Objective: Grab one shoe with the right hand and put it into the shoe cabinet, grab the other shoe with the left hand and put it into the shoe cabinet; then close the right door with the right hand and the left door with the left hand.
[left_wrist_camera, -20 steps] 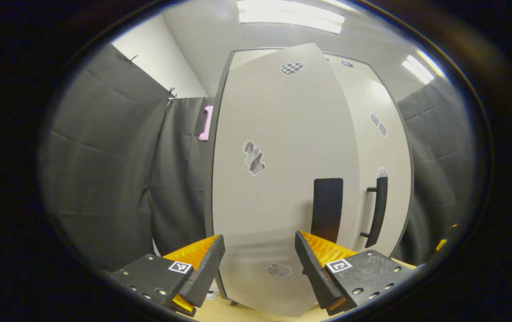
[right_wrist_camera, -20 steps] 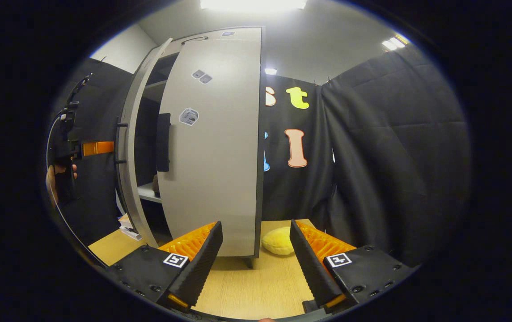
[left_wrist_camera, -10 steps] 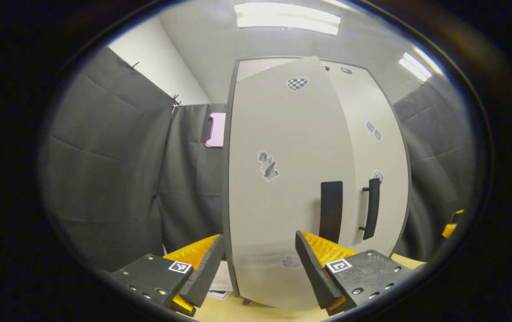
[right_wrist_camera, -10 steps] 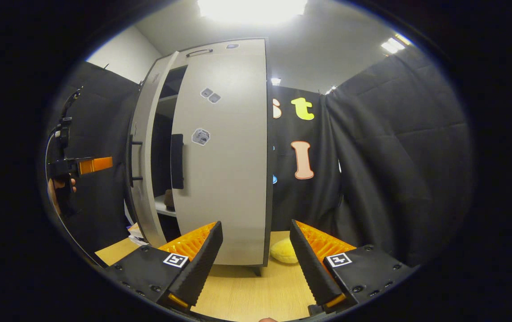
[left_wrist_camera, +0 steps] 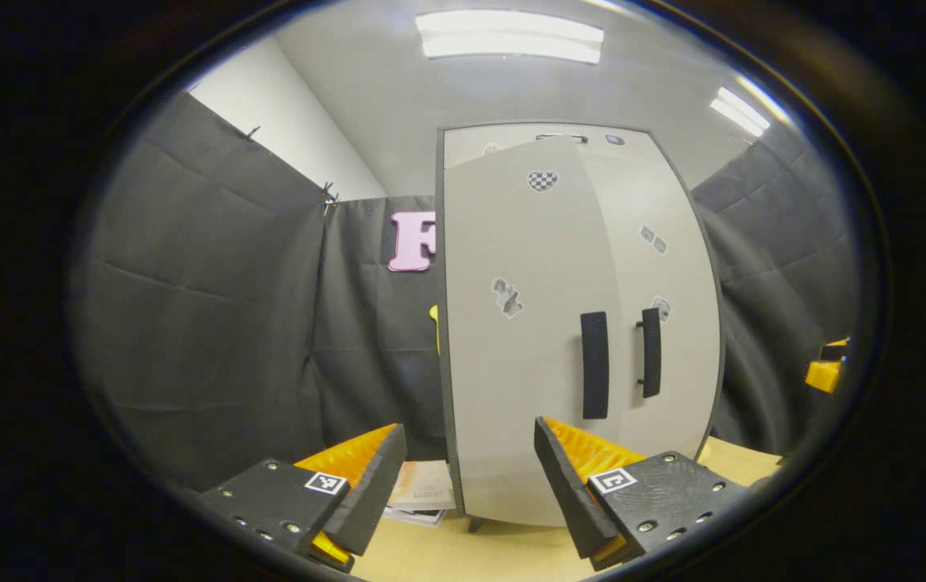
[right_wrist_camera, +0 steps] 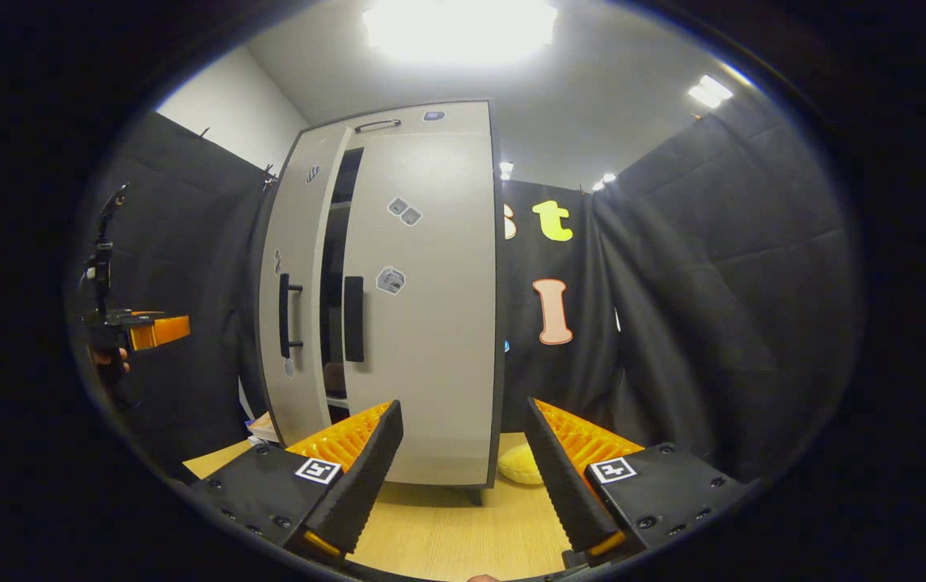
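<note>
The grey shoe cabinet [right_wrist_camera: 430,339] stands on the wooden table. Its right door [right_wrist_camera: 438,242] lies flat against the frame. The left door [right_wrist_camera: 301,267] stands slightly ajar, leaving a narrow dark gap. In that gap a brownish shape [right_wrist_camera: 336,377] rests on a shelf, too hidden to name. In the left gripper view the left door [left_wrist_camera: 511,364] faces me, with the two black handles [left_wrist_camera: 594,365] side by side. My left gripper [left_wrist_camera: 469,477] is open, empty and short of the door. My right gripper [right_wrist_camera: 463,465] is open and empty before the right door.
A yellow soft object [right_wrist_camera: 521,469] lies on the table by the cabinet's right foot. Papers [left_wrist_camera: 422,495] lie beside the cabinet's left foot. A hand holds the left gripper [right_wrist_camera: 135,330] at the far left of the right gripper view. Black cloth walls surround the table.
The left door has swung nearer to the frame, narrowing the gap. Both grippers have drawn back, so the cabinet looks smaller in both views.
</note>
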`<state>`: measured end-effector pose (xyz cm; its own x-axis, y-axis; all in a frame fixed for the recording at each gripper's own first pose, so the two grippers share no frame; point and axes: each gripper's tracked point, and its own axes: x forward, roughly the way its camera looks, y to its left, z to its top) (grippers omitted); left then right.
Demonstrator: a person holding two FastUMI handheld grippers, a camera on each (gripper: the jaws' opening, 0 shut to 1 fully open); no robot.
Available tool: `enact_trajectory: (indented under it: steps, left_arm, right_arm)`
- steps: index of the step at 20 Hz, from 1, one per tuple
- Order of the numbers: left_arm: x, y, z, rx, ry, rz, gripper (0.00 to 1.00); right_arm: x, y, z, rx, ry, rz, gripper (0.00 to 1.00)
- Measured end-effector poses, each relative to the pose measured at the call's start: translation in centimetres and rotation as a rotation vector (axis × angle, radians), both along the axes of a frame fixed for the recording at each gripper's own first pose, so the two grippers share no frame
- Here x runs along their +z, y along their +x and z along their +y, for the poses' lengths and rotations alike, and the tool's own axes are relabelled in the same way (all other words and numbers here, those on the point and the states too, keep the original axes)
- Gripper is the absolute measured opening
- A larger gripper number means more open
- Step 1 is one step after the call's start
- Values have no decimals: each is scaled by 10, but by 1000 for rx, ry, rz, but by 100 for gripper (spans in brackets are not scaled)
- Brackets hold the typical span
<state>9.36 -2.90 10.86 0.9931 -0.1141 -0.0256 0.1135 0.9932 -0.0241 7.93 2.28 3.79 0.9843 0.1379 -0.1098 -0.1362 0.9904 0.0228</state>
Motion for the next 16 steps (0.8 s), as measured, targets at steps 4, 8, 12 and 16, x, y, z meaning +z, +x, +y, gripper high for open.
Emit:
enact_trajectory:
  steps: [4, 8, 12, 16]
  left_arm:
    - [-9, -27, 13, 5, 22, 5, 98]
    - [-23, -50, 25, 19, -6, 33, 96]
    - [-36, -72, 40, 30, 3, 49, 91]
    - [-48, -83, 48, 47, 20, 59, 87]
  right_arm:
    - [2, -13, 0, -8, -11, -16, 96]
    - [5, -25, 1, -3, -28, -32, 96]
    - [12, -33, 4, 5, -24, -67, 96]
    - [16, -36, 2, 2, -7, -88, 93]
